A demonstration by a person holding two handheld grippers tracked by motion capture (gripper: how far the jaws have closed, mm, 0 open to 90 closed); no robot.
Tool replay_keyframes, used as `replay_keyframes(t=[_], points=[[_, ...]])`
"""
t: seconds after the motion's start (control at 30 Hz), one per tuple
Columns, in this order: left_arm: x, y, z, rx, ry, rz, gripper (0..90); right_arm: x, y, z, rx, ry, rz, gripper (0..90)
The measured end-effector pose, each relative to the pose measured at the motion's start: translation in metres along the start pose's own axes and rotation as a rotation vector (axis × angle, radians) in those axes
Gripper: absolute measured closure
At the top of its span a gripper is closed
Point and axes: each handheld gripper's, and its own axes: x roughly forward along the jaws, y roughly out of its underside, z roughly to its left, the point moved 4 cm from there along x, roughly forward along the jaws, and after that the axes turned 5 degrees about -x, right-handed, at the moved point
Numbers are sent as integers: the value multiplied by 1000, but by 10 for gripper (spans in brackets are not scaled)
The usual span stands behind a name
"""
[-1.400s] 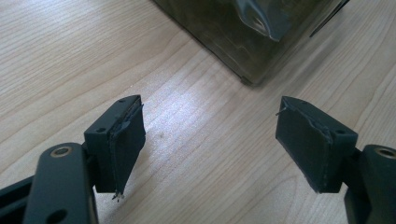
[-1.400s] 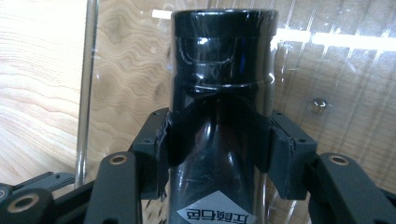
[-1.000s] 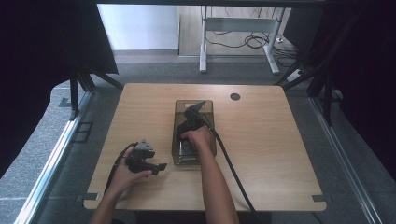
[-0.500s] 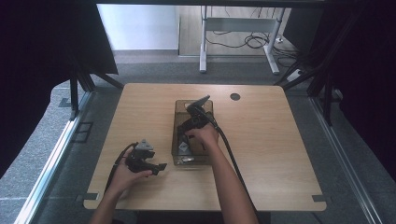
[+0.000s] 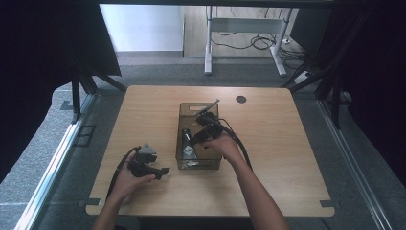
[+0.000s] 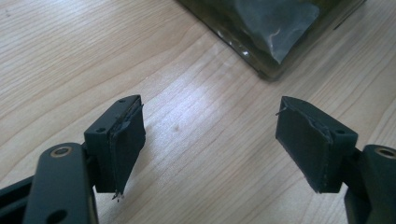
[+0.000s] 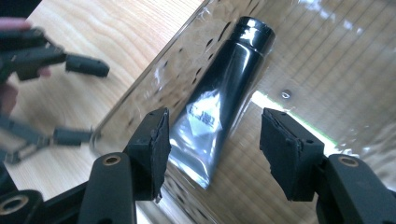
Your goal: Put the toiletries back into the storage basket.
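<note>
A black tube (image 7: 233, 70) with a silvery crimped end lies flat on the floor of a clear plastic bin (image 5: 181, 115) at mid-table; it also shows as the tube (image 5: 187, 140) from above. My right gripper (image 7: 215, 123) hangs over it with the jaws wide apart. They have just narrowed a little, and the pads stand clear of the tube, which lies below the gap. From above, the right gripper (image 5: 195, 138) slants down into the bin from the right. My left gripper (image 5: 162, 171) rests open on the wood left of the bin, with nothing between its jaws (image 6: 210, 112).
The wooden table (image 5: 287, 158) has a round cable hole (image 5: 241, 99) at the back right. The bin's near corner (image 6: 268, 70) lies just ahead of the left gripper. Dark curtains flank the table, and a desk frame with cables stands beyond it.
My right gripper has lifted from the far end of the bin and come back toward the near right side. The left hand and gripper have stayed put.
</note>
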Motion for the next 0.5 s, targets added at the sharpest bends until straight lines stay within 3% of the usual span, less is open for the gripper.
replay_keyframes(t=[0.2,0.43,0.47,0.5], points=[[-1,5,-2,-9,-28,8,243,-26,32,-2,-125,77,-81,433],[-4,8,-3,-8,-62,11,243,-53,79,-18,-124,105,-190,435],[-4,8,-3,-8,-62,11,243,-53,79,-18,-124,105,-190,435],[-3,10,-3,-12,-68,16,243,-62,97,-26,-112,109,-228,436]])
